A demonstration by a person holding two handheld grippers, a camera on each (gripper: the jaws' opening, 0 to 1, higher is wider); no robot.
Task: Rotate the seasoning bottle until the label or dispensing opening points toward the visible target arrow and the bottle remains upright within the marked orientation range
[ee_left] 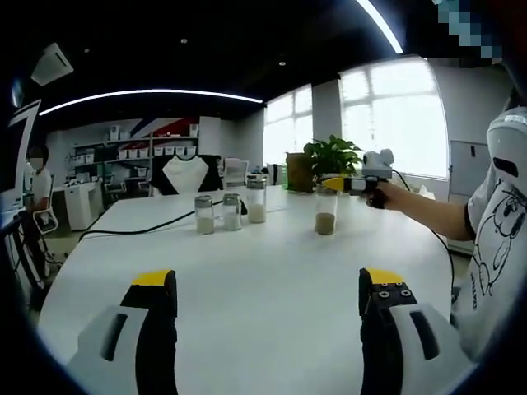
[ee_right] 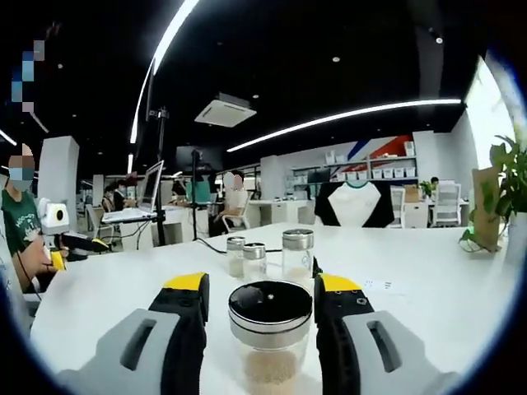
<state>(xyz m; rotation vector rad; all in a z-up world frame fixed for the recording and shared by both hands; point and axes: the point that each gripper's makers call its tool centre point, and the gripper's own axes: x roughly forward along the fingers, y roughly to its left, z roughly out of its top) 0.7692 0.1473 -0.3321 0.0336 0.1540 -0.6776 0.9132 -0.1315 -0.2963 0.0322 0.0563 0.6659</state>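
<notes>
Seasoning bottle point(ee_right: 270, 333) between fingers point(ee_right: 185, 321) — label unreadable

White table point(ee_left: 247, 280) with four seasoning bottles point(ee_left: 325, 212), a black cable point(ee_left: 156, 222)

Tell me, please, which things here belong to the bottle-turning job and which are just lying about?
In the job:
- bottle, between the right gripper's fingers
- right gripper
- left gripper, open, holding nothing

Lying about:
- three other jars
- black cable
- potted plant
- chair
- table itself, only the work surface
</notes>
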